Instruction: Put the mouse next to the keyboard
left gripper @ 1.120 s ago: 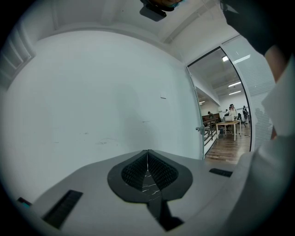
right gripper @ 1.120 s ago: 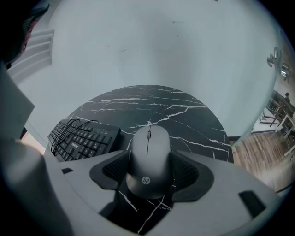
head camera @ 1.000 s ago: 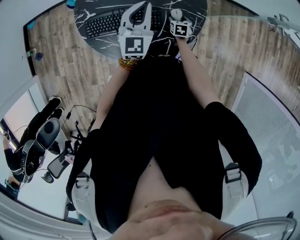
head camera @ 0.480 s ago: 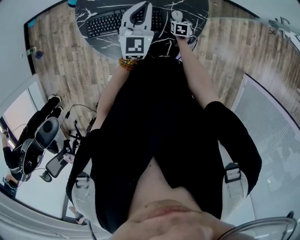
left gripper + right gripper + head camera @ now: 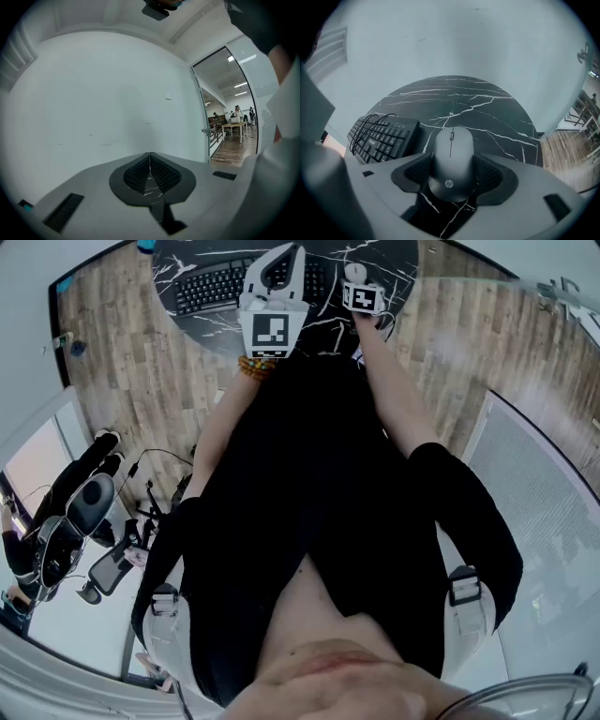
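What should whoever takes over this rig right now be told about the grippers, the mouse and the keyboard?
Left gripper: jaws together, nothing between them, pointing at the wall.
Right gripper: shut on the grey HP mouse, over the black marble table.
The black keyboard lies on the table just to the left of the mouse.
Done: the mouse is grasped and held near the keyboard's right end.
Left: whether the mouse touches the table cannot be told; probably set it down beside the keyboard, open the right gripper and draw back.
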The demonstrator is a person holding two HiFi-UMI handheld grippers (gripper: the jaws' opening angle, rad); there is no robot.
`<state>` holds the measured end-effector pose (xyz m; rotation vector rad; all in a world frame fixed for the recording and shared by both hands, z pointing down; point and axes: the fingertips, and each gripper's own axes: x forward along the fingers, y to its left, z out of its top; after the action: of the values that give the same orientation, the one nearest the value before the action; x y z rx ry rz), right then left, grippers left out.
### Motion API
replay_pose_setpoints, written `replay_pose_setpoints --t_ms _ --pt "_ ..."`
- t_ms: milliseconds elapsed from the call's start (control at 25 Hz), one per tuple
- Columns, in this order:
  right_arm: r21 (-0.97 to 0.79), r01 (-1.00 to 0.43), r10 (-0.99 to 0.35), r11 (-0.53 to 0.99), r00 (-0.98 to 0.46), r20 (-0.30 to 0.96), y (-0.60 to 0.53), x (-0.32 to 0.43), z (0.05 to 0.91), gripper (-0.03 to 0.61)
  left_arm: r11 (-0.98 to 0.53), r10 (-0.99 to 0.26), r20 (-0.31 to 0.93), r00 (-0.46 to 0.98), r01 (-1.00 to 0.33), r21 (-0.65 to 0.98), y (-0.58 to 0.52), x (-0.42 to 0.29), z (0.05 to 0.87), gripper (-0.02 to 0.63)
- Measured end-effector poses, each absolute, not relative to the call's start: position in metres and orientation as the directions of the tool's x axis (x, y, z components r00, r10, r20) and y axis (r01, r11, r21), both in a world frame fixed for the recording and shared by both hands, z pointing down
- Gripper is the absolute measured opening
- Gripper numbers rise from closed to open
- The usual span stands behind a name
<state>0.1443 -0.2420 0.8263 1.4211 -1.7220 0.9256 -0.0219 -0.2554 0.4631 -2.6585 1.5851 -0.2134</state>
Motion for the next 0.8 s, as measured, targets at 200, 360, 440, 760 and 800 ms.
replay_pose_setpoints --t_ms 200,360,440,760,800 --pt "-0.081 -0.986 -0.477 0.143 -0.14 0.867 -0.2424 0.1416 0.8272 0.284 -0.475 -0.879 0.096 0.466 -0.874 -0.106 -0.2561 -0.0231 0.4633 0.014" --pt "-0.07 -0.988 -0.497 0.137 -0.13 0.858 -0.2451 0.1448 0.8248 0.284 -0.474 -0.879 0.099 0.466 -0.875 -0.101 -0.255 -0.0238 0.464 0.014" --pt "-0.086 -0.987 -0.505 0.133 -0.142 0.851 -0.2462 0.1437 0.8249 0.284 -0.476 -0.879 0.096 0.468 -0.873 -0.102 -0.2544 -0.0234 0.4634 0.014" --pt "-0.127 -0.985 -0.511 0.115 -0.168 0.843 -0.245 0.145 0.8225 0.284 -0.485 -0.874 0.091 0.477 -0.868 -0.104 -0.2525 -0.0208 0.4627 0.014" --pt "-0.125 -0.986 -0.515 0.111 -0.165 0.842 -0.2449 0.1464 0.8211 0.284 -0.486 -0.873 0.09 0.479 -0.867 -0.105 -0.2521 -0.0205 0.4623 0.014"
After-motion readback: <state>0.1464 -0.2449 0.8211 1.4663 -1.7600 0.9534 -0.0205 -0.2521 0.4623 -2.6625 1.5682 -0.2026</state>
